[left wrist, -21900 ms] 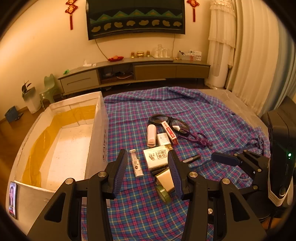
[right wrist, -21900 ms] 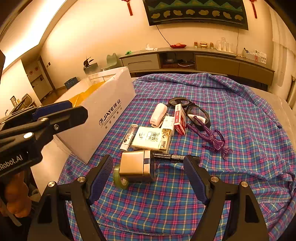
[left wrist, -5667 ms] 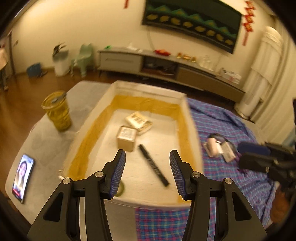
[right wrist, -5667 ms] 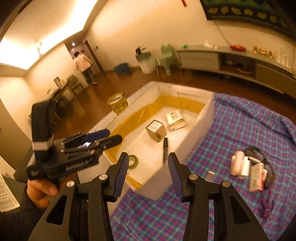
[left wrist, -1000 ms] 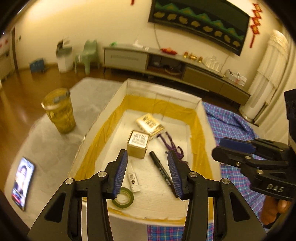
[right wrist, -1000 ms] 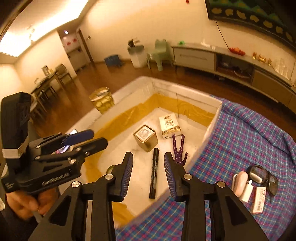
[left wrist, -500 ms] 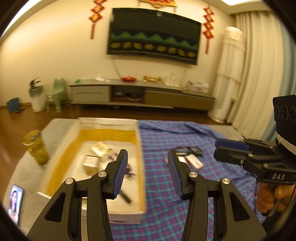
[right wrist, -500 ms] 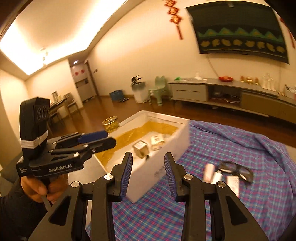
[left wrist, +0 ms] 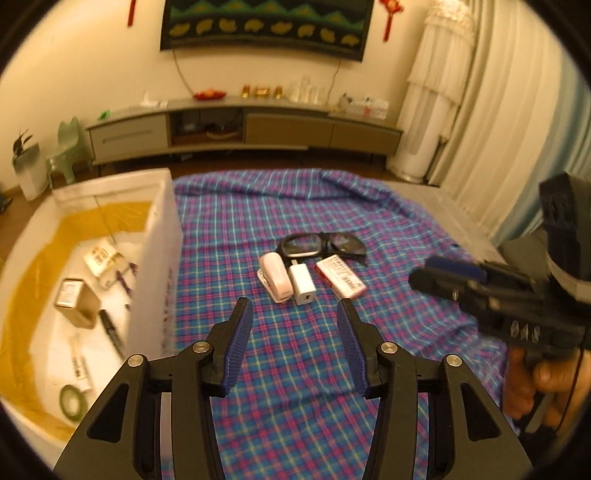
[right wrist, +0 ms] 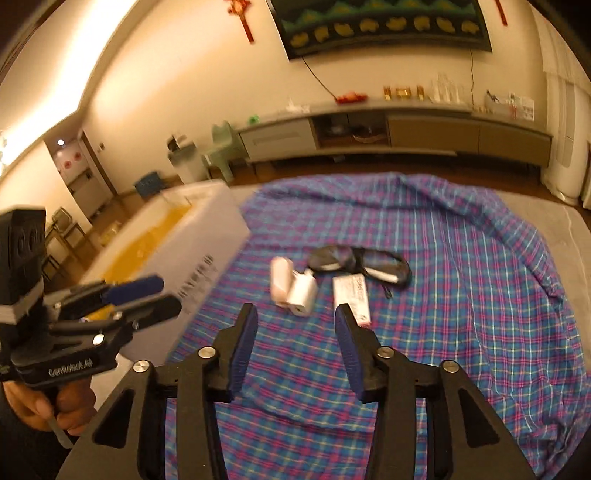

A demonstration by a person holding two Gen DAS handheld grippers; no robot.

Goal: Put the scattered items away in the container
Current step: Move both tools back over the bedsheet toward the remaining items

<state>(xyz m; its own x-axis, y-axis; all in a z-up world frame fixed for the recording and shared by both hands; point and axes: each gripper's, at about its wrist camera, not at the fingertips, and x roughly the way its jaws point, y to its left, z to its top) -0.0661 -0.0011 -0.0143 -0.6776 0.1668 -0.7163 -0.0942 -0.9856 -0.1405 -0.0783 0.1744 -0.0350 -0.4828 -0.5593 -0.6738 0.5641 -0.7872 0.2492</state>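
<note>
A plaid cloth in blue and pink covers the low surface in the foreground. Behind it a long TV cabinet runs along the wall, with a red dish and small gold ornaments on top (both too small to name more closely). A dark television hangs above it. Pale curtains fill the right side, and a green child's chair stands at left.

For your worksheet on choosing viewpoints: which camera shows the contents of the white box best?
The left wrist view: it looks down into the white box, showing the gold tin and marker inside. The right wrist view shows mainly its outer wall, blurred.
</note>
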